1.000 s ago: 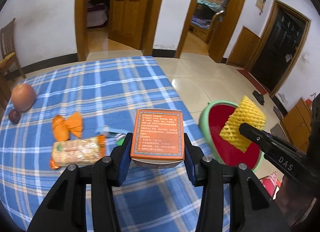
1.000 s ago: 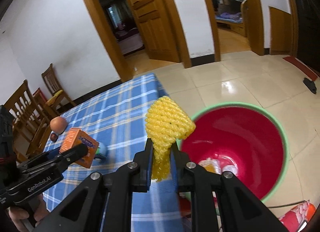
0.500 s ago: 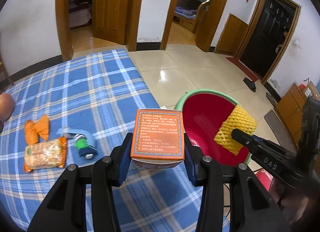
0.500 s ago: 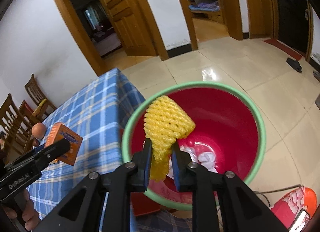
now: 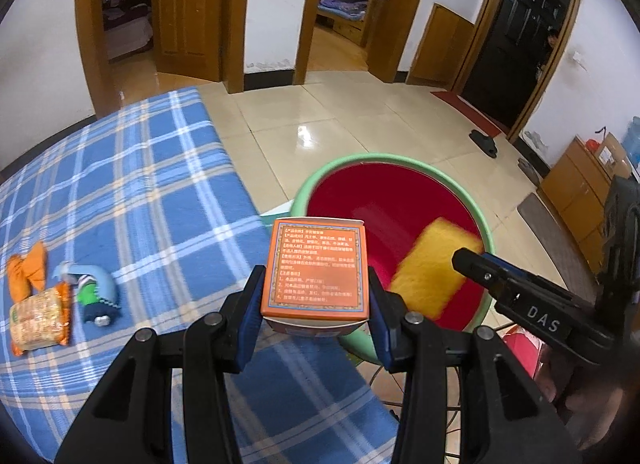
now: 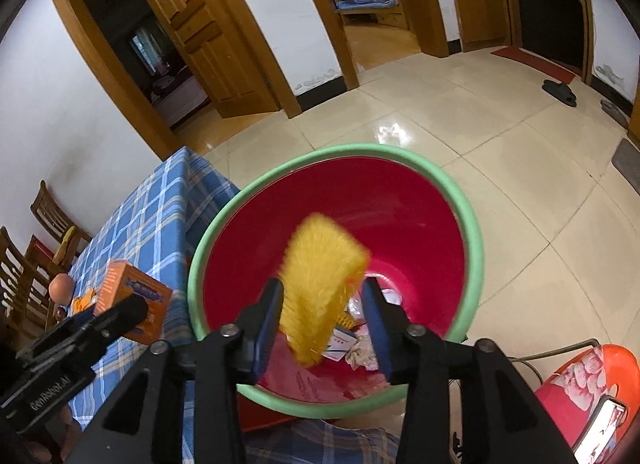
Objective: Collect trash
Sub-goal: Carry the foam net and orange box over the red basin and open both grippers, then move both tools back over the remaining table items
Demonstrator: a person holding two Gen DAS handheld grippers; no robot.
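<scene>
My left gripper [image 5: 316,298] is shut on an orange printed box [image 5: 316,264], held above the table edge beside the red bin with a green rim [image 5: 400,162]. My right gripper [image 6: 324,304] hangs over the bin [image 6: 464,204] and its jaws are opening. A yellow foam net [image 6: 320,284], blurred, is slipping down between the spread fingers, and the pads no longer press on it. The left wrist view shows the same net [image 5: 436,264] inside the bin, just off the right gripper's fingertips [image 5: 468,260]. Paper scraps [image 6: 360,344] lie at the bin's bottom.
The table carries a blue plaid cloth [image 5: 140,184] with a snack packet [image 5: 38,318], an orange wrapper [image 5: 28,270] and a small blue-green item [image 5: 94,290]. Wooden chairs [image 6: 24,264] stand at the far side. A red stool [image 6: 588,380] is beside the bin.
Both grippers have moved from over the table toward the bin. The right jaws have spread and let go of the yellow net, which is dropping. The left still holds the box.
</scene>
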